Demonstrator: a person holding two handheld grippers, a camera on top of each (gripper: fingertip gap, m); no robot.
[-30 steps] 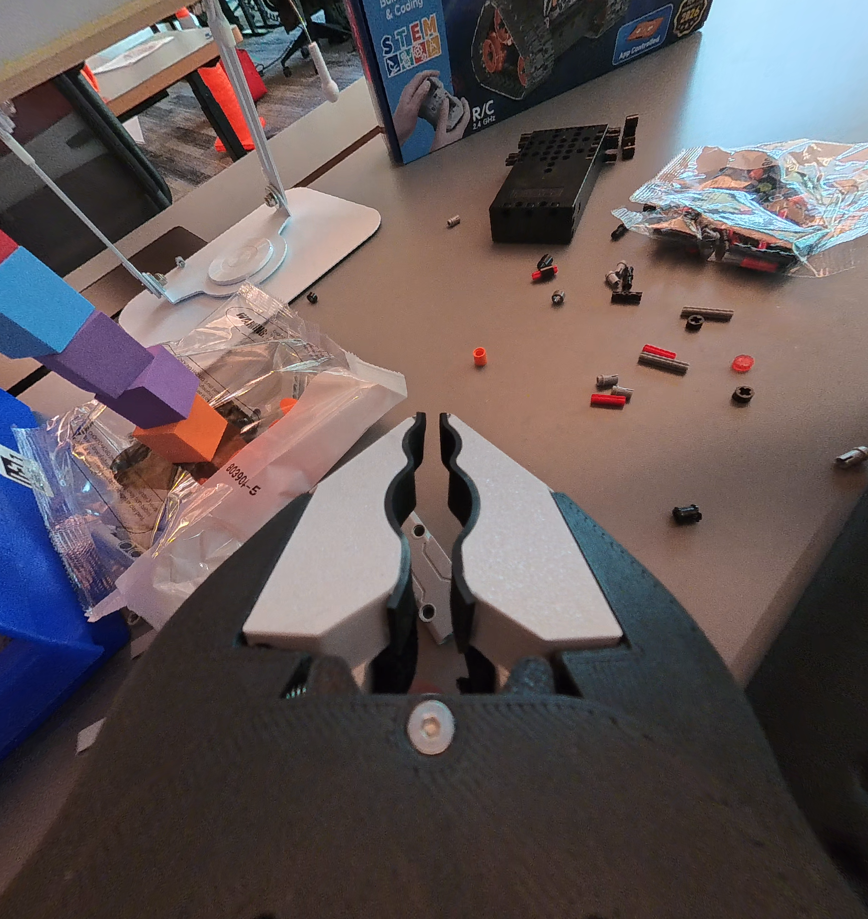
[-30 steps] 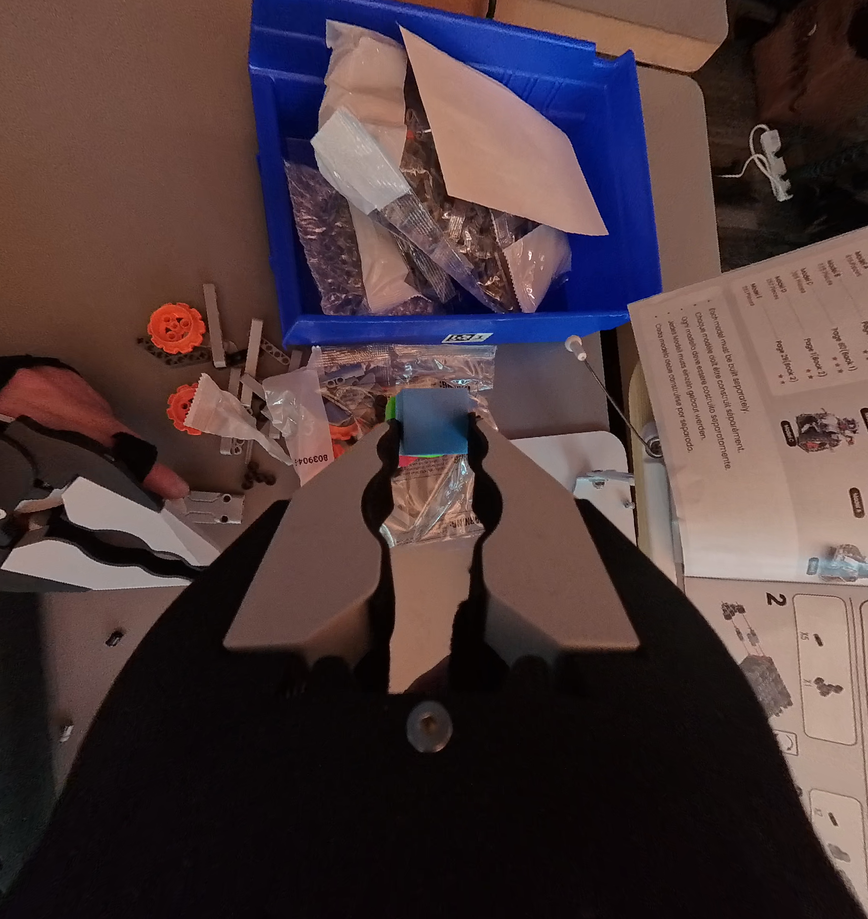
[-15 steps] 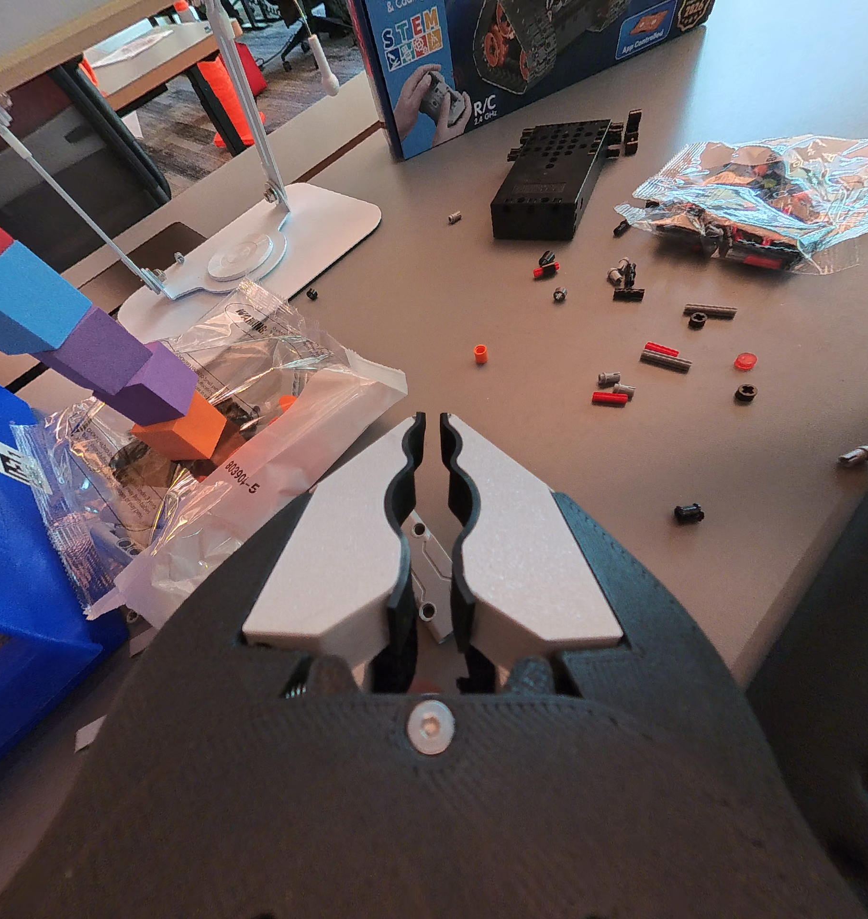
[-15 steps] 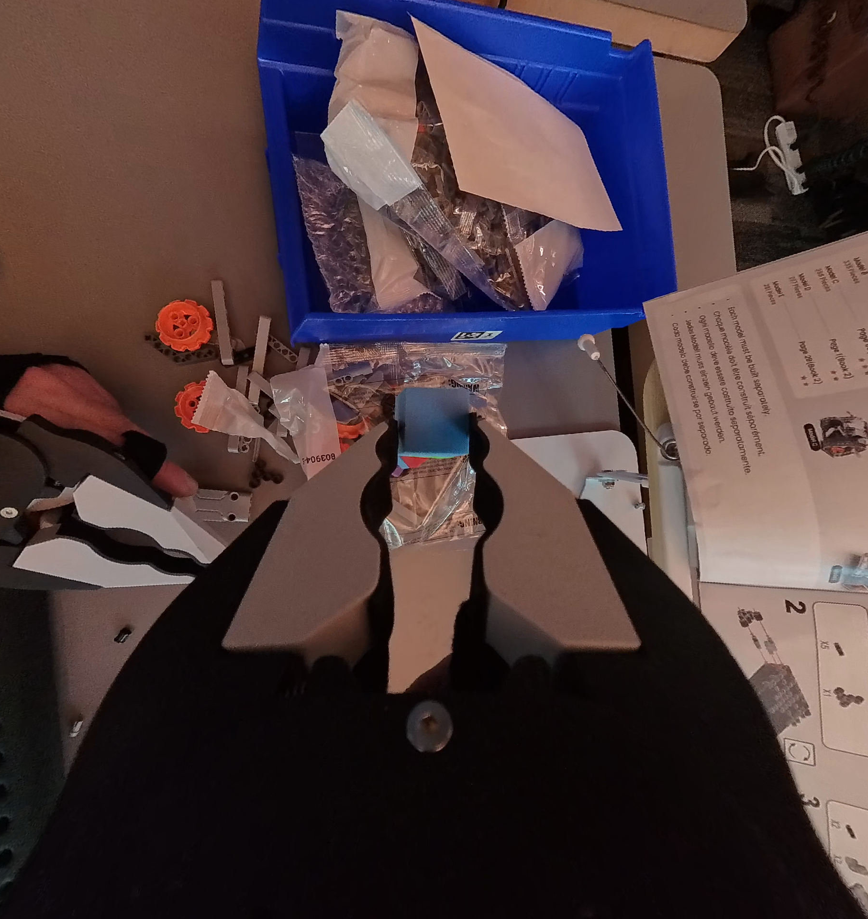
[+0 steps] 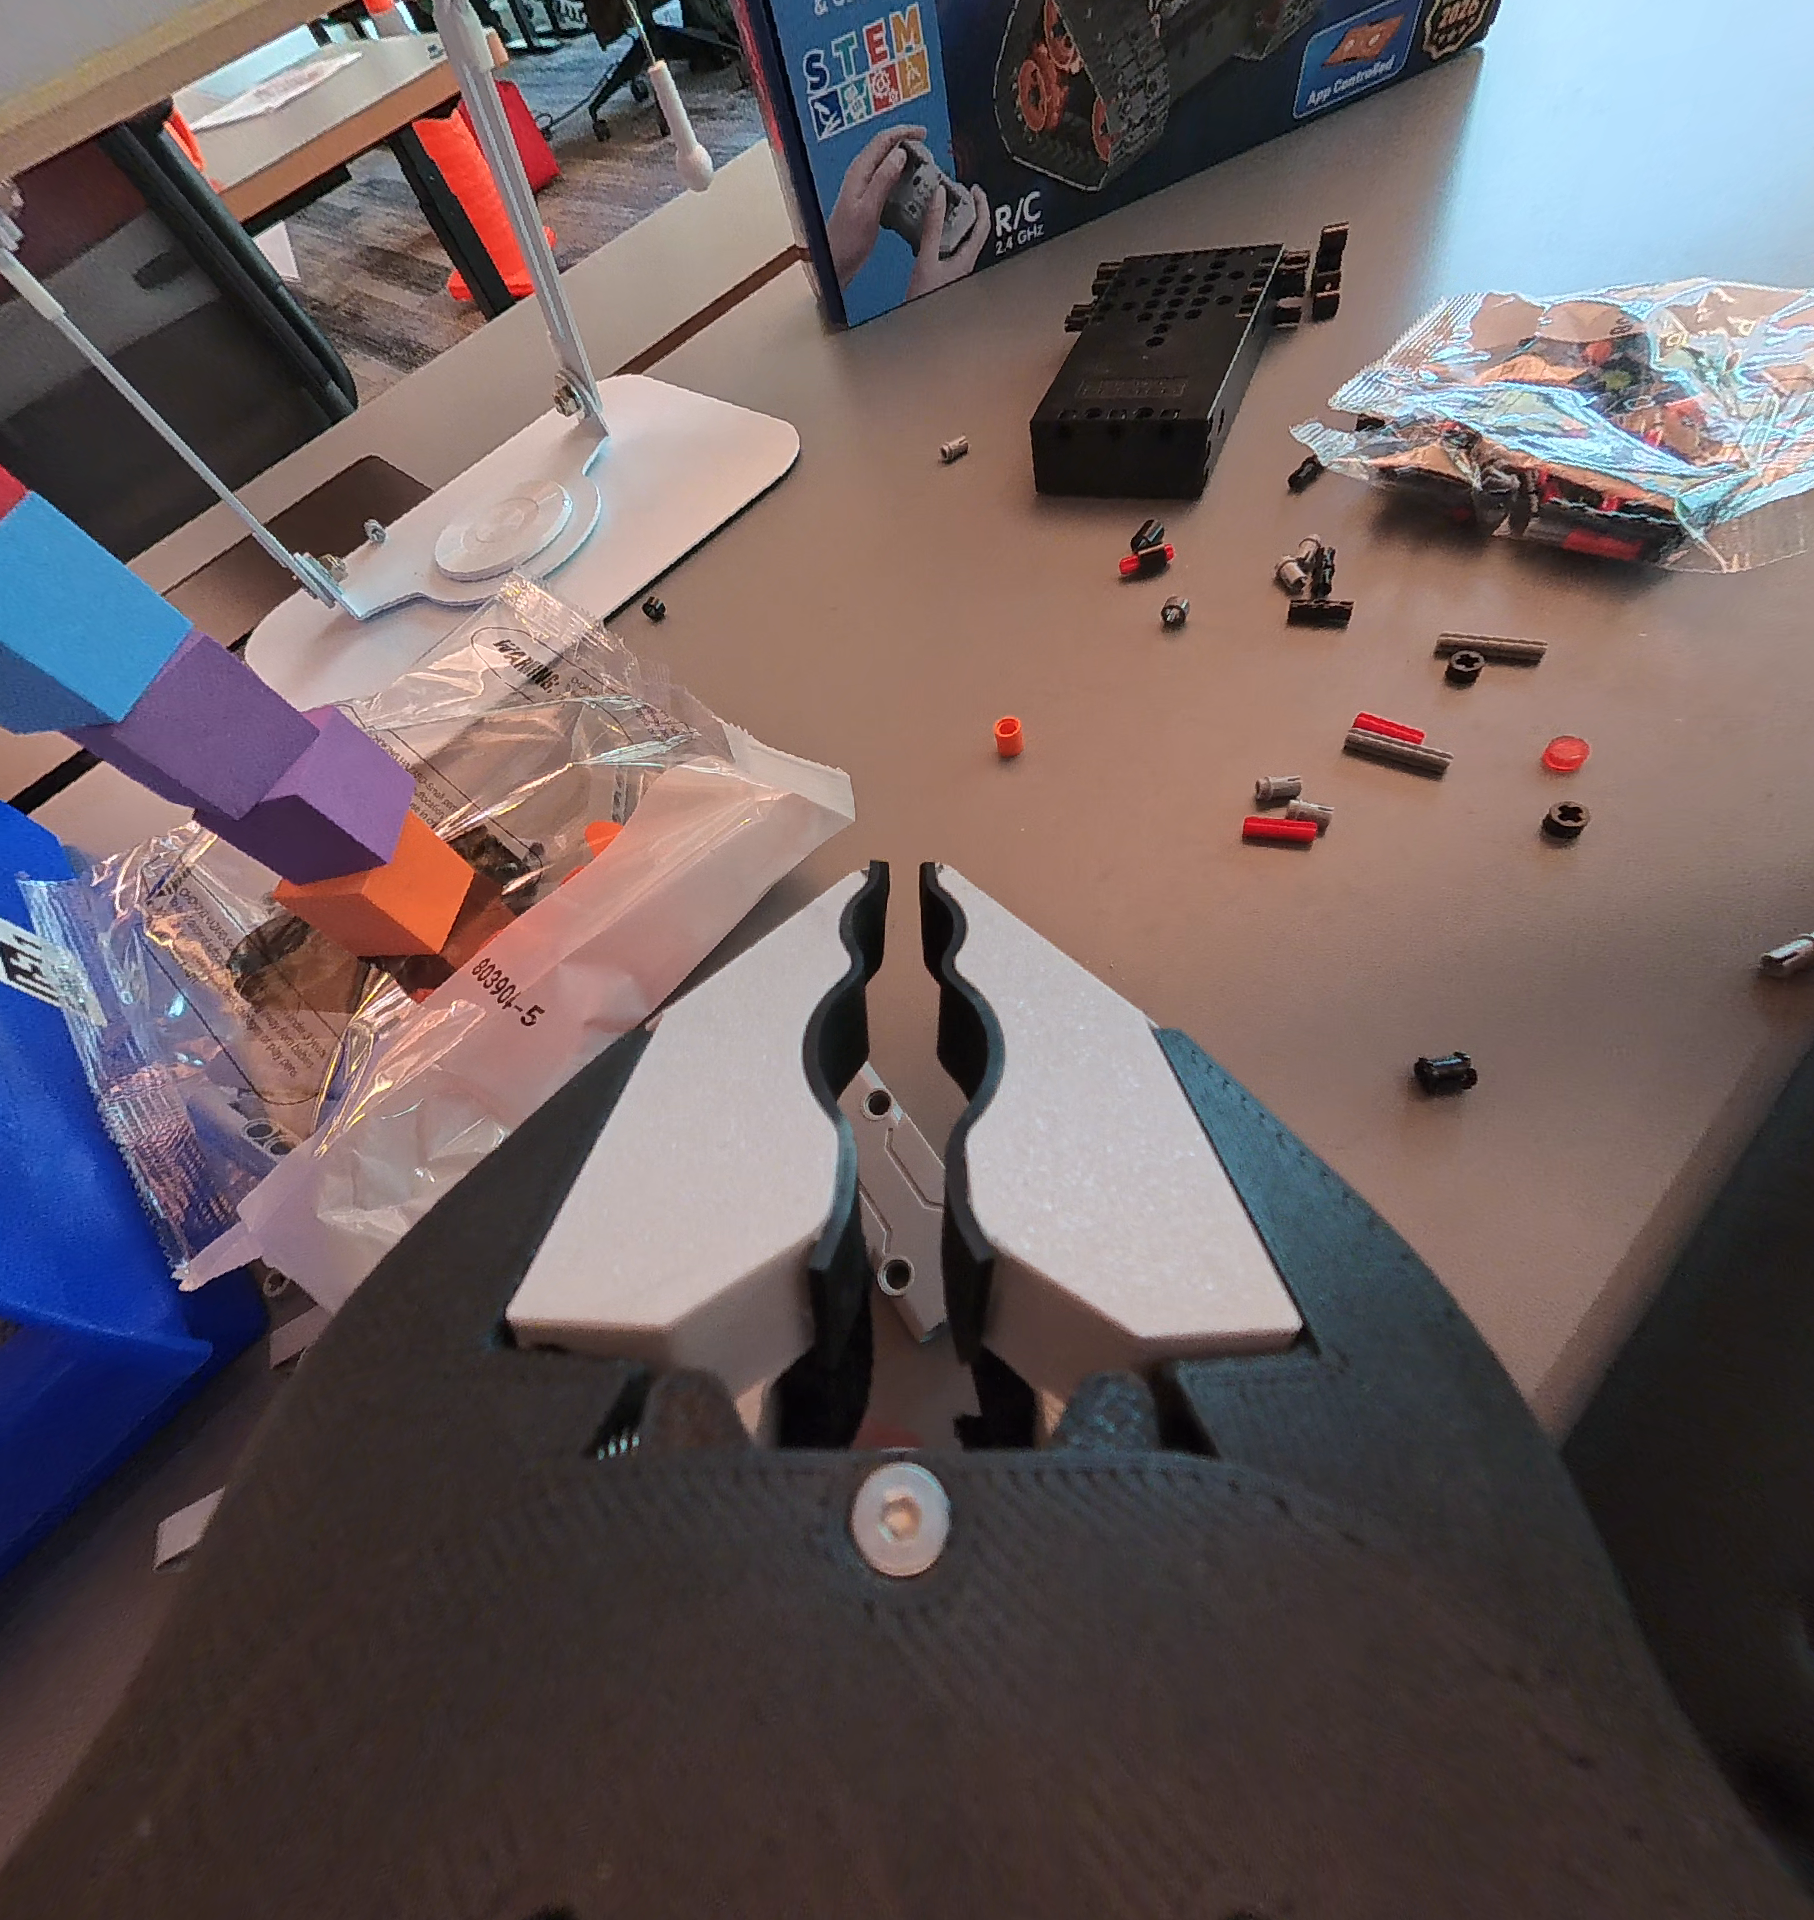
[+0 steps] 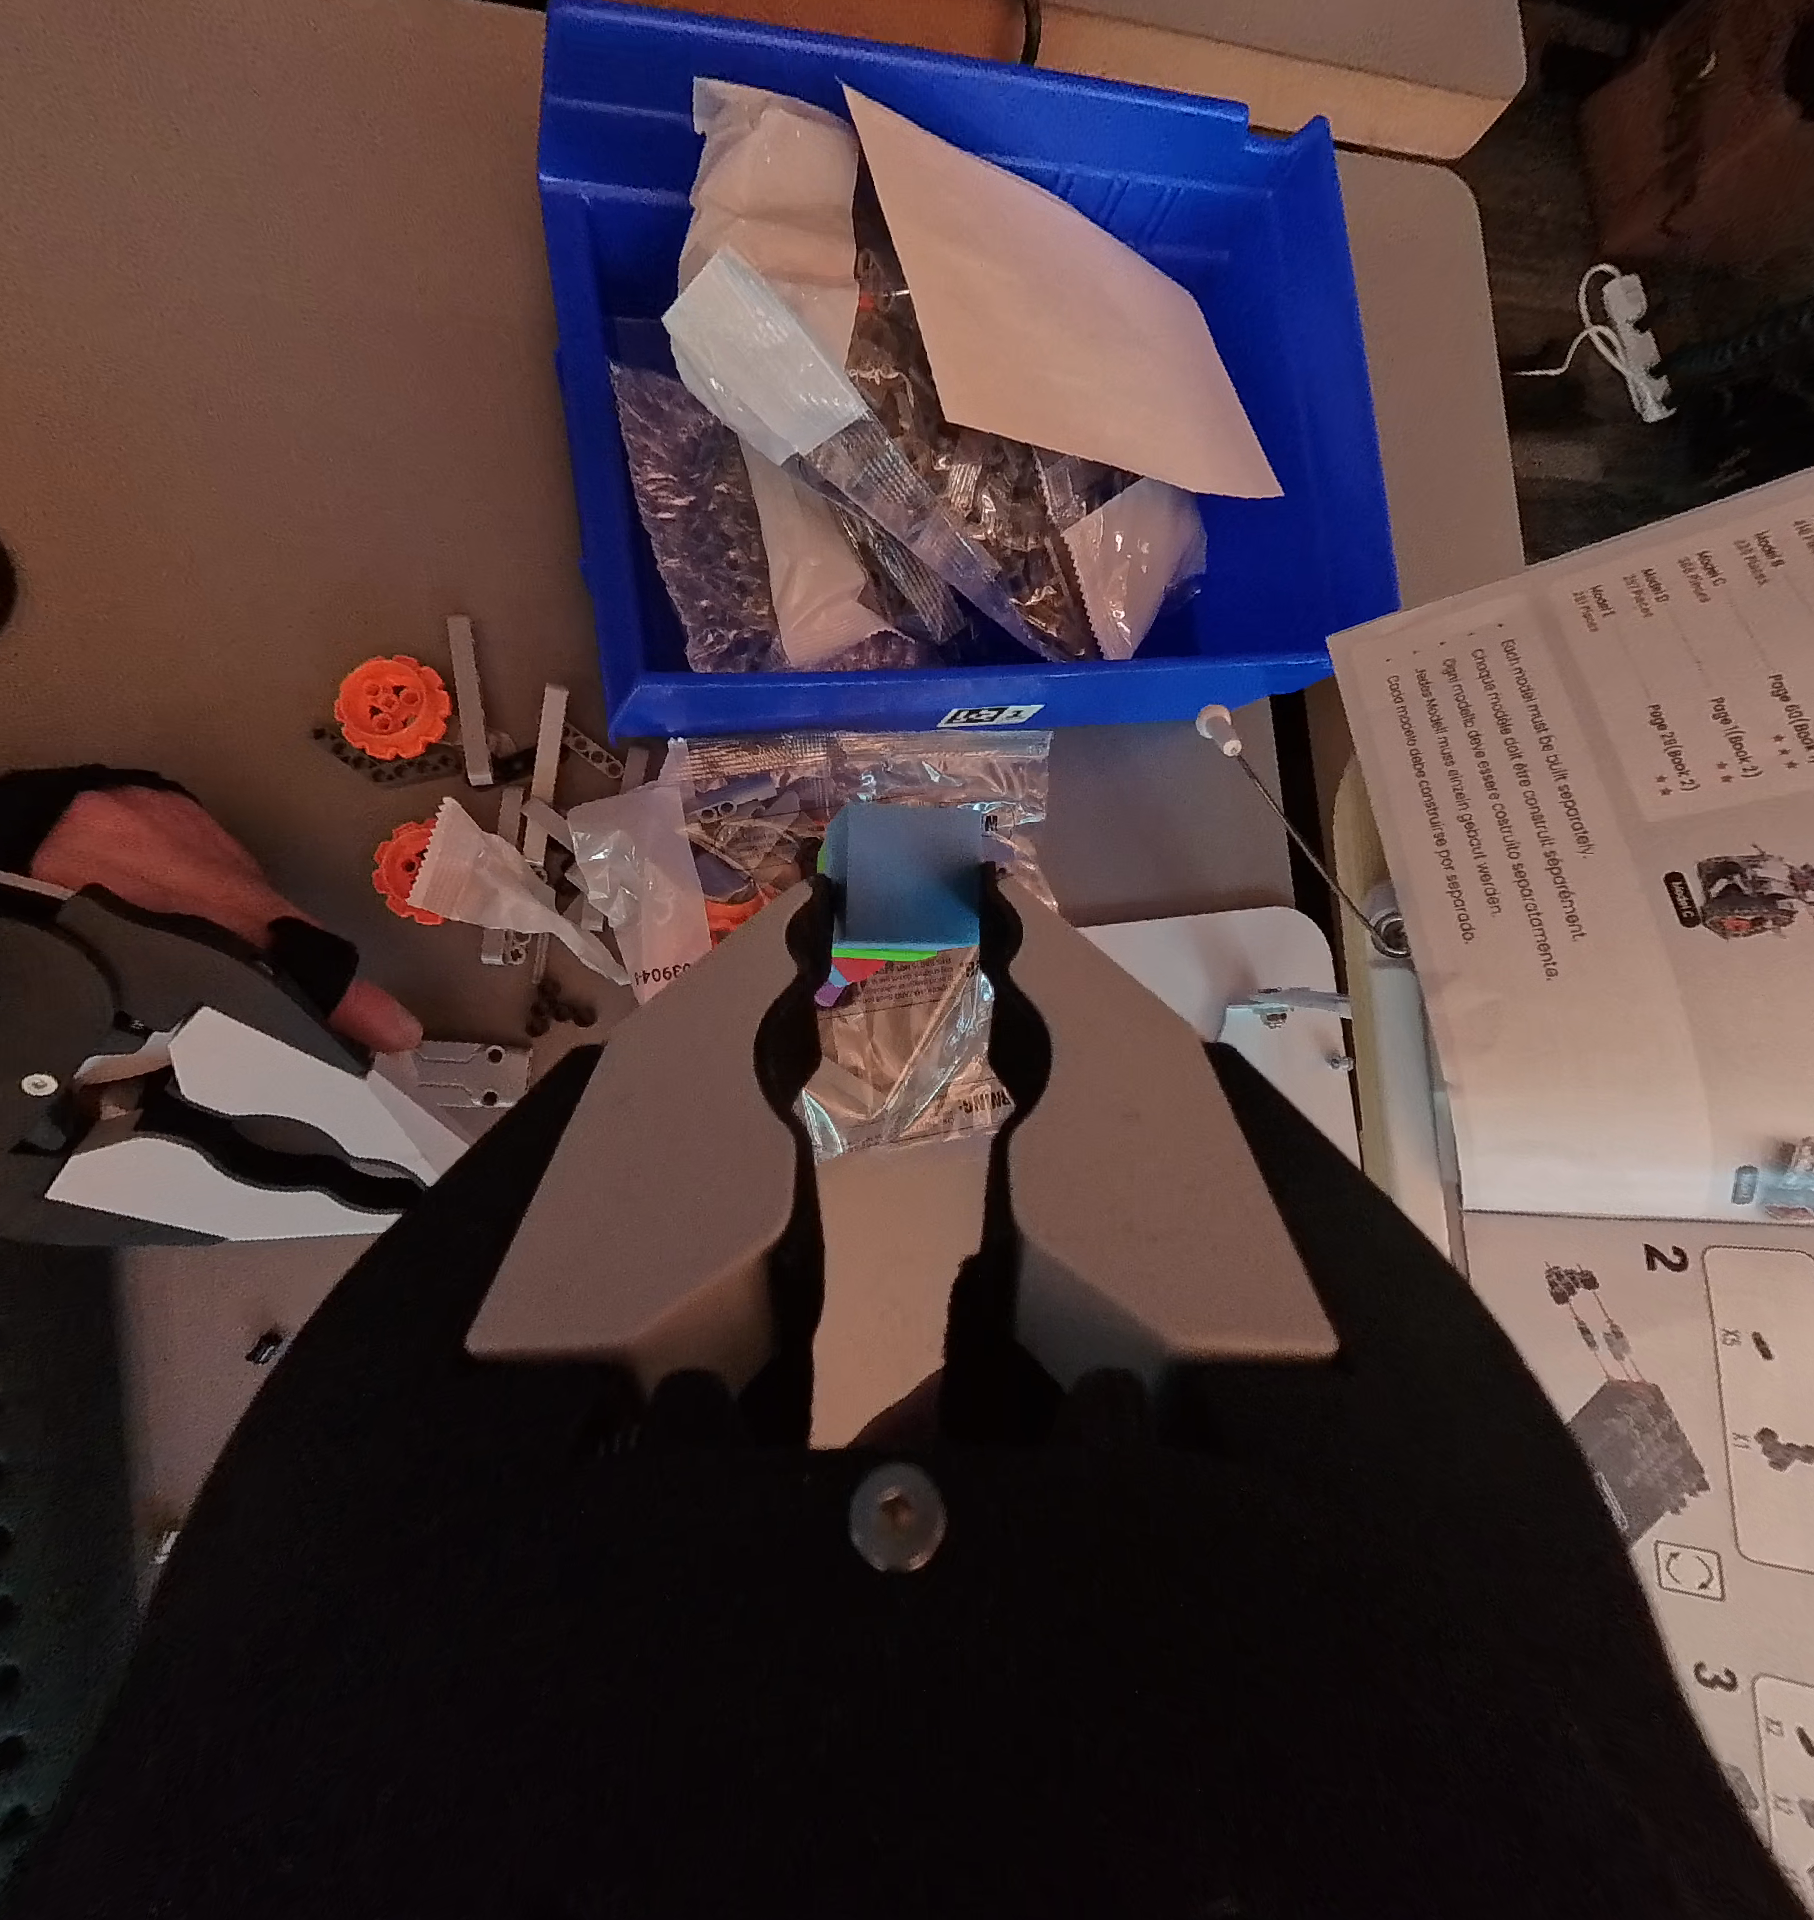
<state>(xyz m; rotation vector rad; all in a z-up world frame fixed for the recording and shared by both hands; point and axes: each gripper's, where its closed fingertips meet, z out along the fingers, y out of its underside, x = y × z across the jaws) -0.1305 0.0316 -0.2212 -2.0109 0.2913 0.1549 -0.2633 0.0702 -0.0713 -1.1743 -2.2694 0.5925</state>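
The right tongs (image 6: 908,883) pinch the top of a stick of coloured foam blocks (image 5: 207,748), its long axis slanting down so the orange end block presses on a clear bag of parts (image 5: 529,883) lying on the counter (image 5: 986,935) just in front of a blue bin (image 6: 1287,364). The left tongs (image 5: 898,883) sit low beside that bag, nearly pressed together with a narrow gap at the tips, a grey flat piece (image 5: 898,1174) between the jaws; whether they grip it cannot be told. The bag lies to the left tongs' left, directly under the right tongs. Small loose parts scatter beyond.
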